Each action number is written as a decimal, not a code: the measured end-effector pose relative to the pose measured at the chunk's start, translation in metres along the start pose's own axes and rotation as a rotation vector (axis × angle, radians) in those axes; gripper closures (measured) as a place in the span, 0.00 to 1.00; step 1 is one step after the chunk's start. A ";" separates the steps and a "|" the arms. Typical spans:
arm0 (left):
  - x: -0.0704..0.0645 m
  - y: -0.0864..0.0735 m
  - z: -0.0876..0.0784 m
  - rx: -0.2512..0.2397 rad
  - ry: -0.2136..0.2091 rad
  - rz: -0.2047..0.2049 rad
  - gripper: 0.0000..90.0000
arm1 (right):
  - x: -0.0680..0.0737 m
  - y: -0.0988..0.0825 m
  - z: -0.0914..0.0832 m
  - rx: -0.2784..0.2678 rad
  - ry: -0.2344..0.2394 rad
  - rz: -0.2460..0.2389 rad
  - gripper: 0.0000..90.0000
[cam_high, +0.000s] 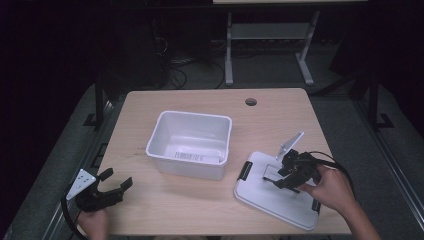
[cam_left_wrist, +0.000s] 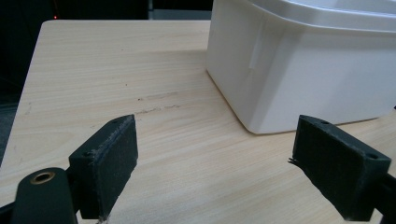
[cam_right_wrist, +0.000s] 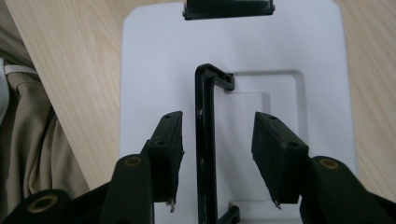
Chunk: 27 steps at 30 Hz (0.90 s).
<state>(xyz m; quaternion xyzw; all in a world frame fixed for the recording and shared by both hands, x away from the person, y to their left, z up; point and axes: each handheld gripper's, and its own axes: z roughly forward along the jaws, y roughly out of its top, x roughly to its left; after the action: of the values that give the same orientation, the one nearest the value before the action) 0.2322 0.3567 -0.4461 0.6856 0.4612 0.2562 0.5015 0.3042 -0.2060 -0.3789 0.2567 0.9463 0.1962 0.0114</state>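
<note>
1. White lid (cam_high: 270, 192) lies flat on the desk (cam_high: 165, 205), front right, just beside the empty white bin (cam_high: 190, 144).
2. Right gripper (cam_right_wrist: 217, 154) is down over the lid, jaws partway open around its raised black handle (cam_right_wrist: 205, 149), not pinching it.
3. Left gripper (cam_high: 116, 181) sits front left, jaws wide, nothing in them.

The white bin (cam_high: 190, 144) stands mid-table and blocks a straight path between the two sides; bare wood runs in front of it and behind it. The left gripper (cam_high: 116, 179) has open tabletop (cam_left_wrist: 116, 70) ahead, the bin's wall just to one side. On the white lid (cam_high: 276, 192), the raised black handle (cam_right_wrist: 205, 144) stands between the right gripper's (cam_right_wrist: 217, 149) parted jaws, with a gap on either side.
</note>
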 end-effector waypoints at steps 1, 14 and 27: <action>0.000 0.000 0.000 0.000 0.001 0.000 0.15 | 0.000 -0.002 0.001 0.000 0.002 0.006 0.59; 0.001 0.000 -0.001 -0.004 0.004 -0.002 0.15 | 0.002 -0.008 0.012 0.032 -0.015 -0.006 0.76; 0.000 0.000 -0.001 -0.006 0.003 0.002 0.15 | -0.004 -0.008 0.009 0.026 -0.032 -0.001 0.87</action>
<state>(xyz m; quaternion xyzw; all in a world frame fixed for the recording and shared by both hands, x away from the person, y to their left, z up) 0.2318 0.3575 -0.4456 0.6841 0.4606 0.2591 0.5027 0.3053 -0.2112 -0.3906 0.2596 0.9486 0.1797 0.0231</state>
